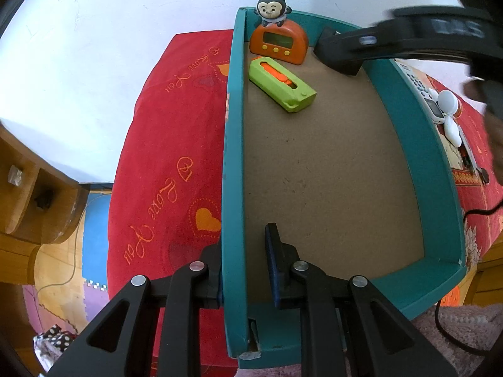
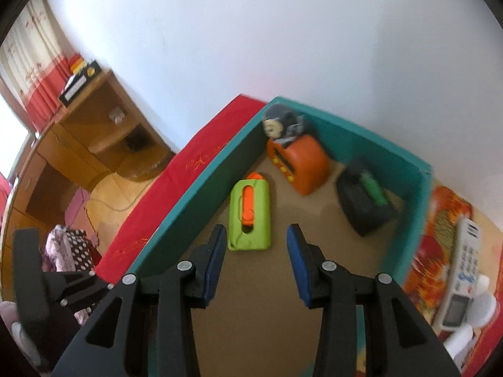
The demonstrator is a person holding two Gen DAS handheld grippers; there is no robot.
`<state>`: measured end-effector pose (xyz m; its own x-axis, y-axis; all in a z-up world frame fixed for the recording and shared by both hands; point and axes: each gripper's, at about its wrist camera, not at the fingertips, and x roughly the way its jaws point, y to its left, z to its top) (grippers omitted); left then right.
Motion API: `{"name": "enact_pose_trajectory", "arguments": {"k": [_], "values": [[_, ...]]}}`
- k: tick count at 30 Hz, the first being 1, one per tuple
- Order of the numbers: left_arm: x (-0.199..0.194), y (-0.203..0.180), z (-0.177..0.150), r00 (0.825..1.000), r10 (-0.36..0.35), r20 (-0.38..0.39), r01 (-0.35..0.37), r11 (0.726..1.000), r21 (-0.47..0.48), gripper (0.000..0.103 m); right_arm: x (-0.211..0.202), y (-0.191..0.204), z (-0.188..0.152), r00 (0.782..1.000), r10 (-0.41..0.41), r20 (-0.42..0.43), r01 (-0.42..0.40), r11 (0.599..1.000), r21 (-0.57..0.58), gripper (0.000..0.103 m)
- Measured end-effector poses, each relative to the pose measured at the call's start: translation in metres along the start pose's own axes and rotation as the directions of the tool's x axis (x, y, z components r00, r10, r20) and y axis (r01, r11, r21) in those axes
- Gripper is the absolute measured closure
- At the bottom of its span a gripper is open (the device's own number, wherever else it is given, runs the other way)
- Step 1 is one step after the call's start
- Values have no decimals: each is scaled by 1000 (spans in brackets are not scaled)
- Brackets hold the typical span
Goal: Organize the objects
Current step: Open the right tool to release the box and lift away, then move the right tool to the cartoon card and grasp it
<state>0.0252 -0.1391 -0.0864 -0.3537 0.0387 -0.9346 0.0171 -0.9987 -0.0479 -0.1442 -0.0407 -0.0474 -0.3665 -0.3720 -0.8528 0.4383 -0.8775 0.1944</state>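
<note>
Our left gripper (image 1: 243,267) pinched the teal box's (image 1: 440,169) near wall; our right gripper (image 2: 256,262) hung spread and empty above its floor. Inside lay a green cutter (image 2: 250,215), light, rigid plastic, best taken across its flat sides. The black item (image 2: 364,201) was too blurred to identify.

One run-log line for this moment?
left tool: shut on tray wall | right tool: open, empty, over tray | tray holds: orange clock, green case
</note>
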Motion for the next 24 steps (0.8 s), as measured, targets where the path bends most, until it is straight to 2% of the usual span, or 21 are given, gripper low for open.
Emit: {"name": "enact_pose_trajectory", "arguments": {"k": [6, 10, 14, 22, 24], "values": [[0, 0, 0, 1000, 0, 0, 0, 1000, 0, 83, -43, -28, -20, 997, -49, 53, 46, 997, 67, 63], [0, -1, -1, 1000, 3, 1, -3, 1000, 2, 83, -70, -52, -42, 989, -129, 67, 119, 984, 130, 63], [0, -2, -1, 1000, 3, 1, -3, 1000, 3, 83, -85, -78, -65, 985, -168, 36, 158, 970, 184, 63], [-2, -3, -4, 1000, 7, 1, -7, 1000, 7, 83, -104, -131, -117, 962, -269, -50, 273, 924, 266, 63], [-2, -3, -4, 1000, 8, 2, -8, 1000, 7, 83, -108, -144, -129, 955, -292, -57, 296, 914, 277, 60]]}}
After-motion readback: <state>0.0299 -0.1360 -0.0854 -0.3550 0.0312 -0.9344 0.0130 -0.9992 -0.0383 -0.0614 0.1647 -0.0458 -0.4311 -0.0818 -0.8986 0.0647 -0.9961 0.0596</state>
